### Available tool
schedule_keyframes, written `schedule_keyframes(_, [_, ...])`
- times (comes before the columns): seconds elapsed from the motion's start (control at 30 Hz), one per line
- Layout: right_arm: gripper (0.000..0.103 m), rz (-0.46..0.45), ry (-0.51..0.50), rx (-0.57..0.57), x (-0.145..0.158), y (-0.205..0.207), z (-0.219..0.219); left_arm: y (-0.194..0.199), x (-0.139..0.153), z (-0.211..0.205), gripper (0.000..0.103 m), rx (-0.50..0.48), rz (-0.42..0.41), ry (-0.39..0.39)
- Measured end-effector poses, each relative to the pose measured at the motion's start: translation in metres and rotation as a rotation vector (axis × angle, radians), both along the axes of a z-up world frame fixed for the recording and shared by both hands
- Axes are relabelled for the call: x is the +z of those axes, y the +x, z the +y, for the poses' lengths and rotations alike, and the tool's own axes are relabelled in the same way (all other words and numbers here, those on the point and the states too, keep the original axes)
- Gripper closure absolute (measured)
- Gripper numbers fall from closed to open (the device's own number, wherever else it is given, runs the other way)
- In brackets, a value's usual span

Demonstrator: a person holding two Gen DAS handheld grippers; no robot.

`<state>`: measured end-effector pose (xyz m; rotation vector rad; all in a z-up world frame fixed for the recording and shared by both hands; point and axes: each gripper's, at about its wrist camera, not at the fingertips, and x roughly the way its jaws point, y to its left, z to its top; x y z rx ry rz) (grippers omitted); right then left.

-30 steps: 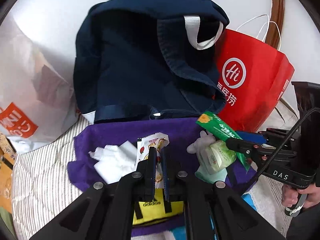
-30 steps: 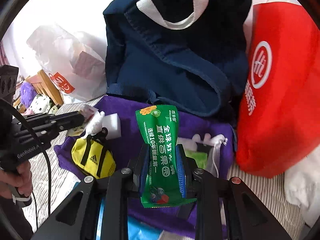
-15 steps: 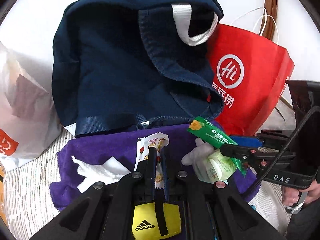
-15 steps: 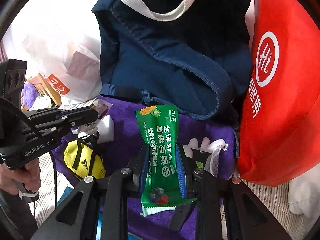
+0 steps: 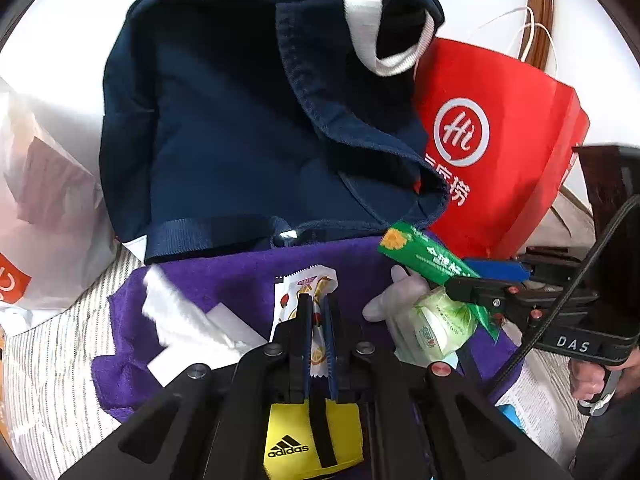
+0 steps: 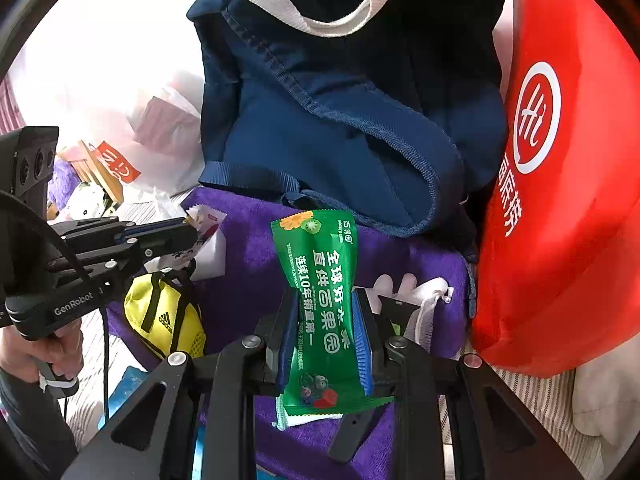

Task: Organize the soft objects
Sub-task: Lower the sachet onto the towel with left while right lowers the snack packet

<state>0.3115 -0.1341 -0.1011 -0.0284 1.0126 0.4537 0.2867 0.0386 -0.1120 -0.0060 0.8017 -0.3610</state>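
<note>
- Green snack packet [image 6: 326,312] sits pinched across its middle between the right gripper [image 6: 326,320] pads, just ahead of the camera.
- White snack sachet [image 5: 308,300] is clamped flat in the left gripper [image 5: 317,312].
- Navy backpack [image 5: 248,128] gapes just beyond both tips.
- Best approach, I judge: lift each packet clear of the purple towel [image 5: 224,280], reach well inside the mouth, then release.

Bright daylight from behind; white wall [image 6: 100,80] blown out, hazy glare upper left in right view. Navy bag [image 5: 240,140] interior deep in shadow. Fisheye bending, black vignette at corners. Centre sharp.
</note>
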Motion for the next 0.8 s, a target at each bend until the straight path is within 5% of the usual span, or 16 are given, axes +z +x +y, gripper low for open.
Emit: schedule_keyframes(0.8, [0.072,0.09,-0.051,0.034,-0.037,0.009,0.003,0.009,-0.013,-0.01,0.096,-0.014,0.027,0.026])
